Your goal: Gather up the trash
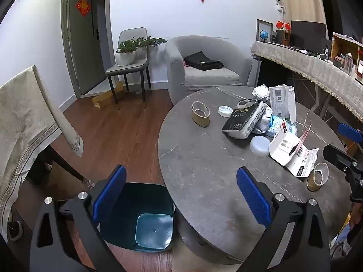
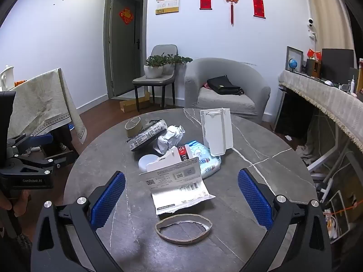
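Trash lies scattered on the round grey table point(image 1: 199, 163). My left gripper point(image 1: 181, 195) is open and empty, hovering over the table's near edge, with the teal bin point(image 1: 140, 217) on the floor below it. My right gripper point(image 2: 181, 198) is also open and empty. A flattened cardboard ring point(image 2: 183, 229) lies just below and between its fingers. Beyond the ring are a torn white carton point(image 2: 179, 185), a blue wipes pack point(image 2: 206, 161), crumpled paper point(image 2: 170, 138), a black tissue pack point(image 2: 147, 138) and a white paper bag point(image 2: 217, 131). A second cardboard ring point(image 1: 200, 114) and a white cap point(image 1: 225, 111) sit farther left.
A grey armchair point(image 1: 204, 68) with a black bag stands behind the table. A chair with potted plants point(image 1: 129, 54) is by the door. A cloth-covered table point(image 1: 27, 117) stands at the left and a long cloth-covered counter point(image 1: 317, 68) runs along the right.
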Action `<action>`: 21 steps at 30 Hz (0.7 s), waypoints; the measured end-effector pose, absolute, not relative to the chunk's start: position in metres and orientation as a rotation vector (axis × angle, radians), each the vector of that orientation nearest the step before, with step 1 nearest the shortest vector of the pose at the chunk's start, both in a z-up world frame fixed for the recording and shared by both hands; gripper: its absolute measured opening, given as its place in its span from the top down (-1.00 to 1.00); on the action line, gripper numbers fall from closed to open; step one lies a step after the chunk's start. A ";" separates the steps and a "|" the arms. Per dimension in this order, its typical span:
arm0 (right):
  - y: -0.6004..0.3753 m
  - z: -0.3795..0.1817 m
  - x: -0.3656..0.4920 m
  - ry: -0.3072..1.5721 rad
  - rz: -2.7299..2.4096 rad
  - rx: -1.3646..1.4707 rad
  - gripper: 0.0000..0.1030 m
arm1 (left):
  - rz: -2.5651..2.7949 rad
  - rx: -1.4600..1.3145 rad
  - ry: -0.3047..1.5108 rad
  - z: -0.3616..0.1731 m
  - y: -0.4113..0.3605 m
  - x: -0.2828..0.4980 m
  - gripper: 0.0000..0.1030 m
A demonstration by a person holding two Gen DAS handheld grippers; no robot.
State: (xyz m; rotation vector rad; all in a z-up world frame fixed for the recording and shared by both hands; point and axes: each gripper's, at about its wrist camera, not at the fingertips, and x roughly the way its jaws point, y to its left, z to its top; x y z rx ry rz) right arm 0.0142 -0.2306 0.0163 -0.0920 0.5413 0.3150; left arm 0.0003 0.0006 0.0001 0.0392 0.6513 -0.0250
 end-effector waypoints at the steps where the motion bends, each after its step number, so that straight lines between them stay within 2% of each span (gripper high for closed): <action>1: -0.231 0.016 0.015 0.542 0.316 -0.091 -0.94 | -0.026 0.042 0.648 0.000 0.001 0.000 -0.93; 21: -0.229 0.015 0.016 0.541 0.319 -0.086 -0.94 | -0.021 0.046 0.646 0.002 0.005 -0.002 -0.93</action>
